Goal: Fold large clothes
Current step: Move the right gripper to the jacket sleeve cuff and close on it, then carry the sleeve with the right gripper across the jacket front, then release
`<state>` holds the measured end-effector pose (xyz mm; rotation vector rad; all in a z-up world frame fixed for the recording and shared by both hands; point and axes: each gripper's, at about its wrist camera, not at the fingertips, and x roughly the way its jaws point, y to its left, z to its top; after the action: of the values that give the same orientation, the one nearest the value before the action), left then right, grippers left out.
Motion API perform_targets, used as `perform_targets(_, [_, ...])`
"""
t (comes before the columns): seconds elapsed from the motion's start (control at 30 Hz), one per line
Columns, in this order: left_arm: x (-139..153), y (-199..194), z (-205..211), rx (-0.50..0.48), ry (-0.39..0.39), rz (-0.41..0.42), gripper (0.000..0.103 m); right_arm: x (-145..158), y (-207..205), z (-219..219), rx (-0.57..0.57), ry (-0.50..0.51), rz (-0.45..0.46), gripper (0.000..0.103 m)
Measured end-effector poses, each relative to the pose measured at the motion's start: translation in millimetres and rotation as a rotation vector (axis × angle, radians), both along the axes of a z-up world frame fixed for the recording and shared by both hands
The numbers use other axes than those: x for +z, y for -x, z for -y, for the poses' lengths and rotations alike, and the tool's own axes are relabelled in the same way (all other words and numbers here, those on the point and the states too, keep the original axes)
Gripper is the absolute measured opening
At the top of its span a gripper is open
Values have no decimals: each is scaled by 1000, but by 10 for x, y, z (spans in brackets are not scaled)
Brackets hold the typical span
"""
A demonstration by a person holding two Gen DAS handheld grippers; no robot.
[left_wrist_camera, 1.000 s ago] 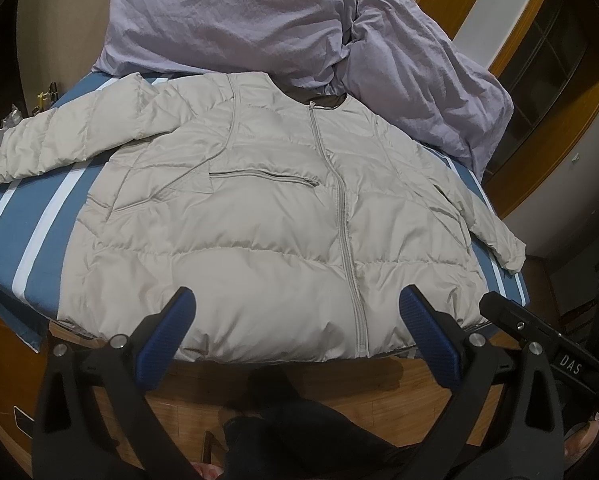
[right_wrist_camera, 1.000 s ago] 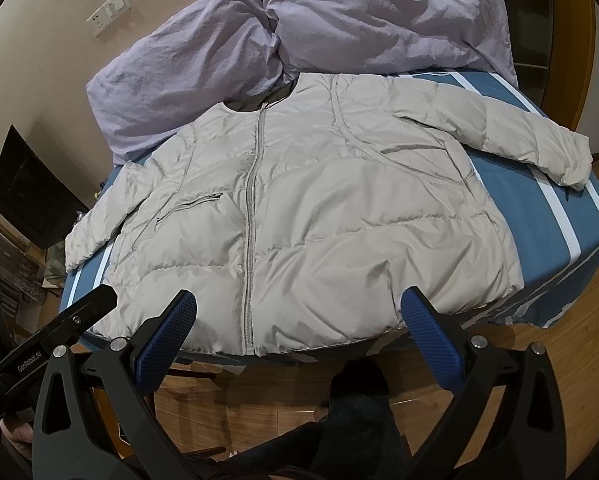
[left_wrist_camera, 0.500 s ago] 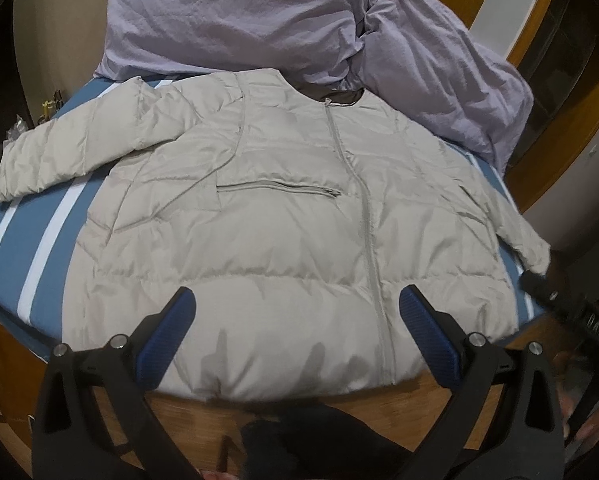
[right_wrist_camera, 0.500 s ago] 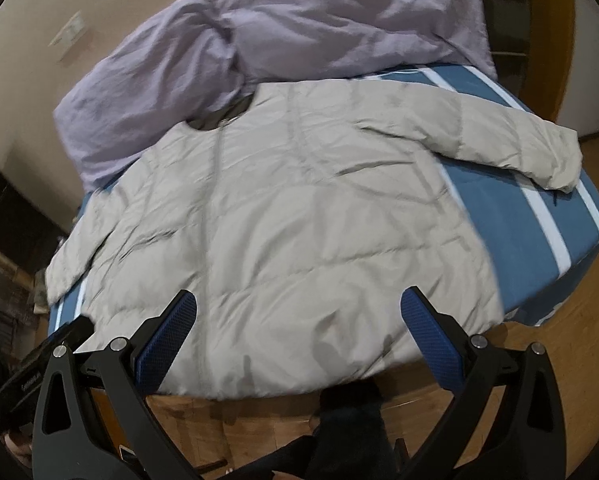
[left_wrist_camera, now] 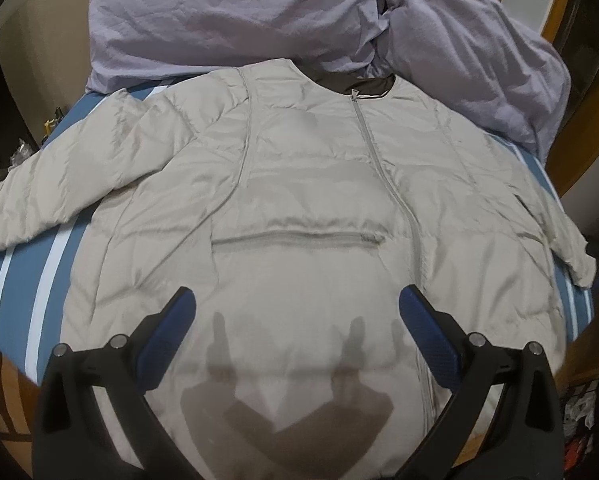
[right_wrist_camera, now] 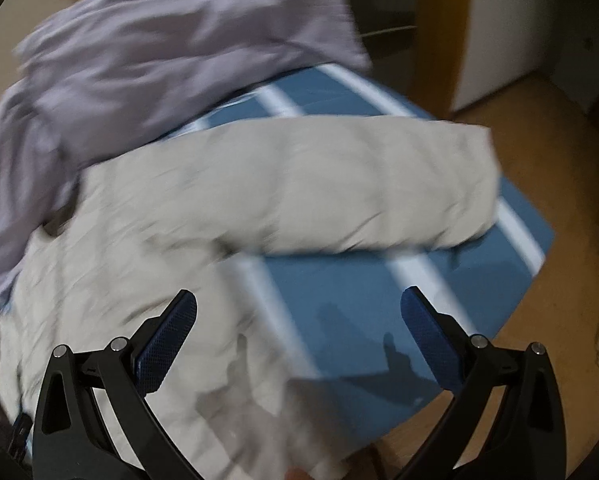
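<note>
so, one jacket [left_wrist_camera: 299, 208], two pillows [left_wrist_camera: 227, 16]

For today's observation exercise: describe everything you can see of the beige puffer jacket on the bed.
The jacket is pale beige, quilted and puffy, with a slightly shiny shell. It lies front up and unfolded on the blue, white-striped bed. Its centre zip is closed, a dark lining shows at the collarless neck, and a horizontal zipped pocket crosses the chest. Both sleeves lie spread outward. The collar end lies against the lilac bedding. Neither set of open tongs grips it.
</note>
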<state>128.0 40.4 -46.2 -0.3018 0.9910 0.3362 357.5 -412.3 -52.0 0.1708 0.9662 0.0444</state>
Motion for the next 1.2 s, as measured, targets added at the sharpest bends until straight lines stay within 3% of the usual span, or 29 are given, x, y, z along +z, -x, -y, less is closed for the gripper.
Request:
perform_targets(0.27, [-111, -380, -55, 11, -46, -36, 101, -203, -678, 842, -218, 32, -19, 100])
perform_targets(0.5, [-136, -533, -64, 19, -80, -40, 101, -452, -914, 1451, -385, -79, -74, 82])
perform_targets(0.67, [-179, -587, -110, 29, -73, -54, 101, -613, -924, 1525, -360, -152, -96, 56])
perform_targets(0.73, [-194, -593, -121, 30, -71, -57, 101, -607, -910, 1513, -329, -179, -72, 37])
perform_targets(0.83, [-207, -594, -131, 33, -67, -60, 101, -528, -919, 1433, -301, -137, -60, 25])
perform_targets(1.07, [-195, -564, -169, 35, -66, -55, 101, -108, -926, 1195, -246, -45, 21, 17])
perform_targets(1.2, [-162, -541, -205, 39, -76, -48, 101, 184, -933, 903, -158, -70, 74, 17])
